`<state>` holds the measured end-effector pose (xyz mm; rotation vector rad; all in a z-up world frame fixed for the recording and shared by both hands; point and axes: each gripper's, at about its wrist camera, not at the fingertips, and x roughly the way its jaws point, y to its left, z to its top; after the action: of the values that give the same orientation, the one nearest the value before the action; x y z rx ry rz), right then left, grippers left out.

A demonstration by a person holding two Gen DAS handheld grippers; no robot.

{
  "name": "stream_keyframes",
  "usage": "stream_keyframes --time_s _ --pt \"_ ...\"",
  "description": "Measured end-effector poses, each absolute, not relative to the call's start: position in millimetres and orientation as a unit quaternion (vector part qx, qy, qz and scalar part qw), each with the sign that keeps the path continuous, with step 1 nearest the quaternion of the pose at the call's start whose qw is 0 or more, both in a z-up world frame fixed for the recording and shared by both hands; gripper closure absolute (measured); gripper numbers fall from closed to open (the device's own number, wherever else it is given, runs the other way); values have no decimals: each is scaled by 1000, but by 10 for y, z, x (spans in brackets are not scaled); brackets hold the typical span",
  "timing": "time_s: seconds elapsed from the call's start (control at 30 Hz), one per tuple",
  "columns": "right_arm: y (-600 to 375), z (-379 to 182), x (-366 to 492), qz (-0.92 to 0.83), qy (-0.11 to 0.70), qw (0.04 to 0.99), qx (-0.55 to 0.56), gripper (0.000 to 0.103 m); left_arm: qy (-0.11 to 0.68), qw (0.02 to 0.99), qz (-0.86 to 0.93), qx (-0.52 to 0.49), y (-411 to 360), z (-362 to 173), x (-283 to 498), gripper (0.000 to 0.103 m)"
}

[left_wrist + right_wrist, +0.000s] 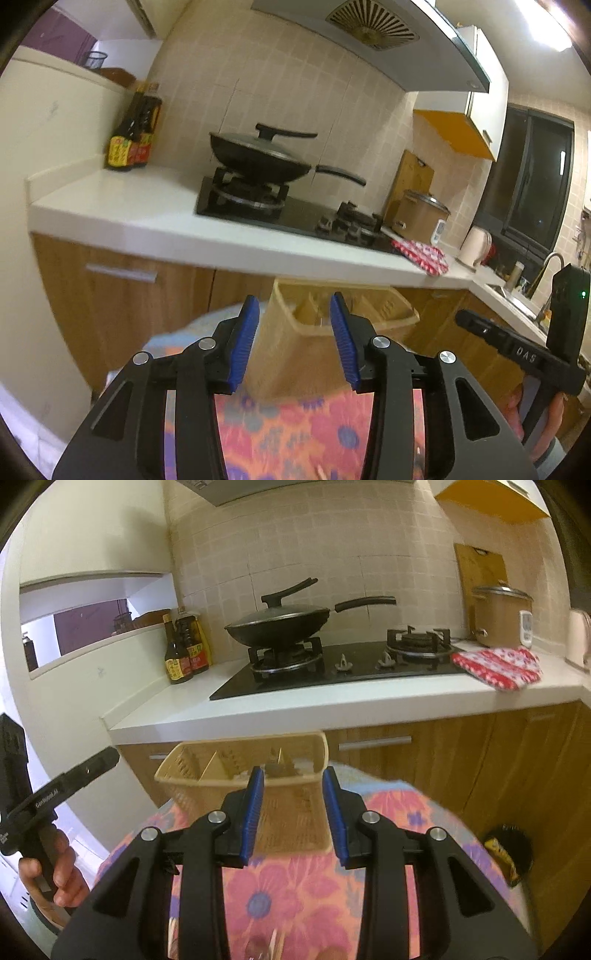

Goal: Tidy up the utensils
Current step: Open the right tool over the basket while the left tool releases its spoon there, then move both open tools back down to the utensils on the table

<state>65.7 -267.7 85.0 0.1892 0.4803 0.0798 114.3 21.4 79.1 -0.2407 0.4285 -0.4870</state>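
Here's the beige utensil basket (258,775), divided into compartments, standing on the flowered tablecloth (295,886) just in front of the counter (332,709). What lies inside it is too blurred to name. The right gripper (293,812) hangs before the basket, blue pads parted, nothing between them. The left gripper (295,339) sits likewise in front of the basket (332,317), jaws apart and gripping nothing. Beyond, on the counter, a lidded black wok (277,624) rests on the hob, sauce bottles (184,650) to its left, a red patterned cloth (498,664) to its right.
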Motion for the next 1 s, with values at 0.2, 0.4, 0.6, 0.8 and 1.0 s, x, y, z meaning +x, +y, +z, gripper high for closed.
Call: stream_keyframes --time_s 0.2,0.4,0.6,0.8,1.0 --pt "-2655 716 273 41 259 959 105 73 237 936 -236 -106 322 642 732 64" --pt "-2613 503 -57 39 289 950 110 73 283 929 -226 -79 299 387 375 63" --pt "-2607 204 -243 22 339 934 113 73 357 908 -213 -47 226 0 220 64" --pt "-2599 -167 -320 14 414 903 116 73 426 886 -180 24 43 -405 97 64" --pt "-2547 -475 -375 5 465 878 109 74 448 868 -209 46 -118 -555 -30 64"
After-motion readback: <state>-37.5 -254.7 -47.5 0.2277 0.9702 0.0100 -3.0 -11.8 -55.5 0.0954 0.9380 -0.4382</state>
